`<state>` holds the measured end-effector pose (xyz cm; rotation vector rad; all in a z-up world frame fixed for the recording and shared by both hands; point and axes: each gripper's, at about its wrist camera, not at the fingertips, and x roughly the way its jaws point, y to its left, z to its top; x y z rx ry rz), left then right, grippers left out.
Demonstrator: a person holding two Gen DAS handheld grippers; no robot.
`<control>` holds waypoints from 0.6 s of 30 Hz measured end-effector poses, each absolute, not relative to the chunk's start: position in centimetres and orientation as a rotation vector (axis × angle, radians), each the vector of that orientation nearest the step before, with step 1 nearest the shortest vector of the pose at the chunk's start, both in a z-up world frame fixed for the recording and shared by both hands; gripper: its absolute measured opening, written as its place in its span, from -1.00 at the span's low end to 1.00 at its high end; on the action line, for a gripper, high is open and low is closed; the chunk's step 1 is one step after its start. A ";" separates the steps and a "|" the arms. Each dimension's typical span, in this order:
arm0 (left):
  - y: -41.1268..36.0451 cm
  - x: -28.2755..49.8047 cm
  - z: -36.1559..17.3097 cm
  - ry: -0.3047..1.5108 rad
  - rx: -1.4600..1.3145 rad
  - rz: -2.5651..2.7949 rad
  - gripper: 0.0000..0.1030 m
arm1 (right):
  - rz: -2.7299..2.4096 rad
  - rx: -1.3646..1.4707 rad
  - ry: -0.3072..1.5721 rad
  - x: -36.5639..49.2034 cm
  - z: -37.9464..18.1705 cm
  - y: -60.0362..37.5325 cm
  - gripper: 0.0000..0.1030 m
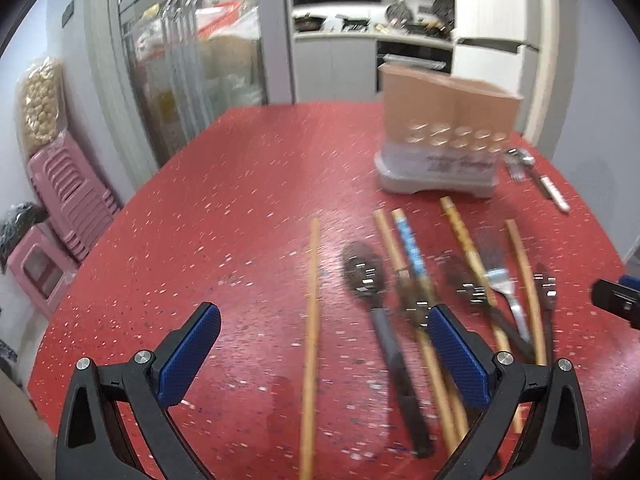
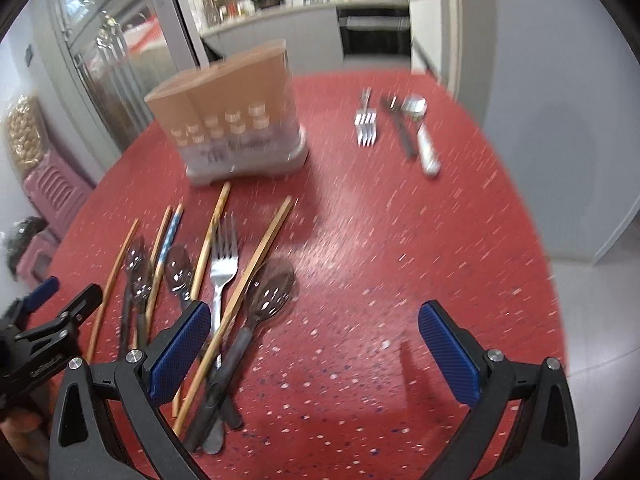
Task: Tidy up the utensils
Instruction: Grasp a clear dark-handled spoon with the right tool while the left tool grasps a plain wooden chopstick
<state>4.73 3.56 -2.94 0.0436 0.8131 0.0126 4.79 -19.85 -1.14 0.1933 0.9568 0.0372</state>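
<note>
A tan utensil holder (image 1: 446,136) (image 2: 236,120) with a grey base stands at the back of the red table (image 1: 240,184) (image 2: 420,240). In front of it lies a loose pile of wooden chopsticks (image 1: 312,320) (image 2: 256,260), dark-handled spoons (image 1: 366,276) (image 2: 272,292) and a silver fork (image 1: 502,280) (image 2: 224,264). My left gripper (image 1: 324,320) is open above the single chopstick, left of the pile. My right gripper (image 2: 316,328) is open and empty, right of the pile. A second fork (image 2: 366,124) and more cutlery (image 2: 416,128) lie at the back right.
Pink stacked stools (image 1: 68,196) and a bag of nuts (image 1: 40,100) stand left of the table. A glass cabinet (image 1: 192,60) and a kitchen counter (image 1: 372,28) are behind it. The other gripper shows at the right edge of the left wrist view (image 1: 616,300).
</note>
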 end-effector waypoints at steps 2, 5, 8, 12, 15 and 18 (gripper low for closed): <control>4.2 5.5 -3.4 0.844 0.035 0.025 1.00 | 0.073 0.267 1.031 5.7 -2.0 -20.3 0.98; 5.1 6.5 -3.9 0.885 0.009 0.012 1.00 | 0.101 0.352 1.137 6.6 -3.5 -20.8 0.73; 5.3 7.2 -4.3 0.907 0.016 0.001 1.00 | 0.106 0.328 1.178 6.9 -4.1 -20.3 0.47; 5.5 8.4 -5.0 0.953 0.007 -0.018 1.00 | 0.123 0.300 1.231 7.3 -4.2 -19.1 0.30; 5.4 9.1 -5.5 0.991 0.007 -0.018 1.00 | 0.117 0.241 1.254 7.7 -4.2 -17.9 0.18; 5.0 9.7 -5.8 1.007 0.028 -0.027 1.00 | 0.092 0.136 1.276 8.1 -4.5 -15.8 0.11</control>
